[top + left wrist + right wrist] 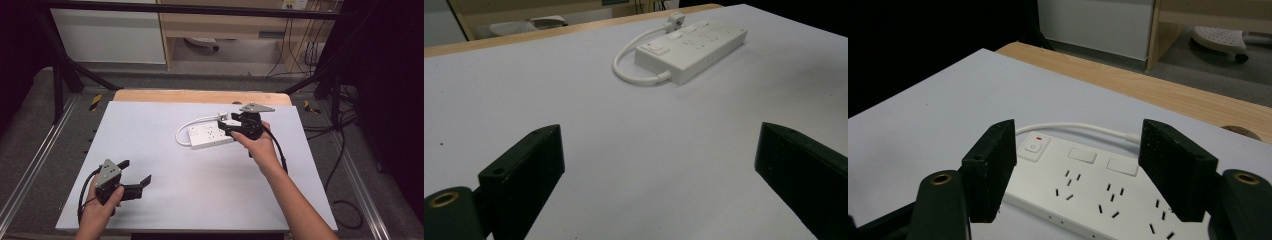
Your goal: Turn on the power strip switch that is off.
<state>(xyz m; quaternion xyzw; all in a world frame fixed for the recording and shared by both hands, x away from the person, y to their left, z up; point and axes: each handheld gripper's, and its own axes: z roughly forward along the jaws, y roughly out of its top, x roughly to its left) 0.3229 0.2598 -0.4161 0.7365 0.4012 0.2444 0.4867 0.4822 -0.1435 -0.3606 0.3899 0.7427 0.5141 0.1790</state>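
Strip (212, 134) lies on desk (165, 190) at about one o'clock from centre, cord looped at its nine o'clock end. Right claw (1078, 170) hovers over it, jaws apart, gripping nothing. Left claw (659, 165) gapes wide at seven o'clock, empty.

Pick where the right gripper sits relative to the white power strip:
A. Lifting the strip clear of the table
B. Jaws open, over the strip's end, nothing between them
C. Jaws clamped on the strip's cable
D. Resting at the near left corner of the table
B: the right gripper has its jaws spread above the power strip, which lies flat on the table, pads touching nothing.
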